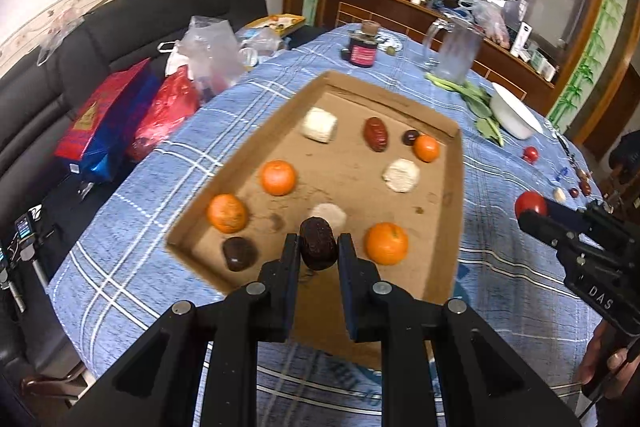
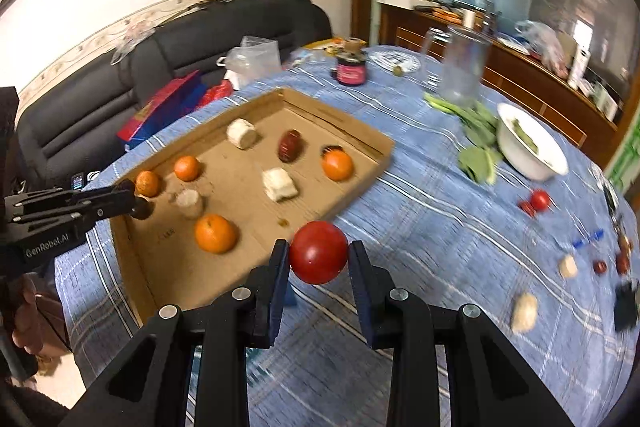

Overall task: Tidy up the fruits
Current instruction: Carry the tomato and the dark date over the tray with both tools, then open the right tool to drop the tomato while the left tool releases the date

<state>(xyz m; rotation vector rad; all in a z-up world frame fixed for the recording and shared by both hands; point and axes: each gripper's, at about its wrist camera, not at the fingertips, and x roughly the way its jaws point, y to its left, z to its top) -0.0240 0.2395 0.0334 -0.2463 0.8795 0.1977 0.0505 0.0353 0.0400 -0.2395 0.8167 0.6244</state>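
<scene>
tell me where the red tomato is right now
The red tomato sits pinched in the right claw, above the blue checked tablecloth just off the cardboard tray.

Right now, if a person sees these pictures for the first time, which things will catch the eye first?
First, the round red tomato clamped in the right gripper, above the blue checked tablecloth beside the tray's edge. Next, the wrinkled dark brown date pinched in the left gripper, over the near end of the shallow brown cardboard tray. Then four bright oranges, such as one, scattered in that tray.
</scene>
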